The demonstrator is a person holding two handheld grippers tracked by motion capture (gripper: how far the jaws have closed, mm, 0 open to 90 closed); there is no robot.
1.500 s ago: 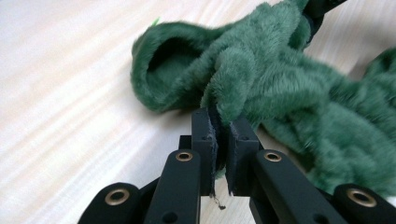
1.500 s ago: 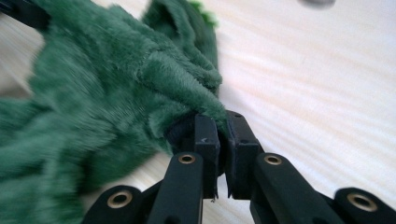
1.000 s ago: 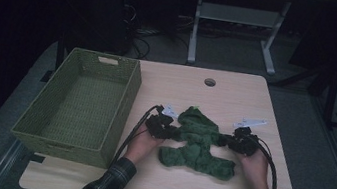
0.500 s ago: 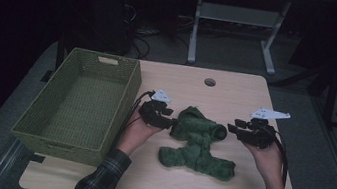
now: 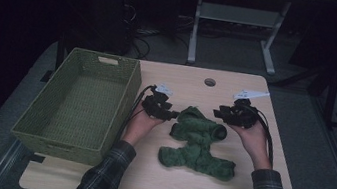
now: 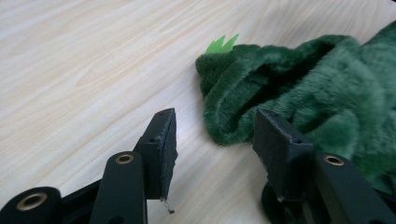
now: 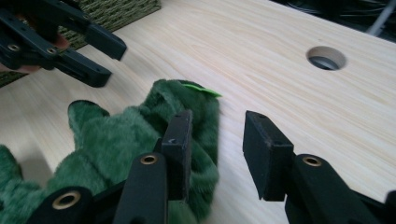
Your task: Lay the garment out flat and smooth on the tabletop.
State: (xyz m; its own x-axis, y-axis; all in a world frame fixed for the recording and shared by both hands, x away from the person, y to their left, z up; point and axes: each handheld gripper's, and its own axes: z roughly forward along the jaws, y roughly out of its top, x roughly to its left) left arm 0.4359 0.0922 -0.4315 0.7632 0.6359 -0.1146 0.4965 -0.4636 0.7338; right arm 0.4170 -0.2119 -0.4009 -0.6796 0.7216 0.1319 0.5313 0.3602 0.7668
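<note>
On the bench (image 5: 178, 182), between my two hands: one dark green plush garment (image 5: 198, 142), crumpled, fuzzy pile, with a small bright green felt tag (image 6: 222, 44) at its far edge. It lies on the bare wood, right of the basket and apart from it.

Left hand-held gripper (image 5: 169, 116): held low just beside the garment's left edge. Its jaws have just been opening and now stand apart, with a fold of the plush reaching toward the gap; the pads press on nothing.

Right hand-held gripper (image 5: 219, 114): held near the garment's upper right end. Its jaws have likewise just been opening and stand parted over bare wood; one jaw sits against the plush, possibly brushing it, though I cannot tell for certain.

Woven green basket (image 5: 78, 106): rectangular, at the bench's left side.

Round cable hole (image 5: 209, 82): in the bench top, far side, beyond the garment.
</note>
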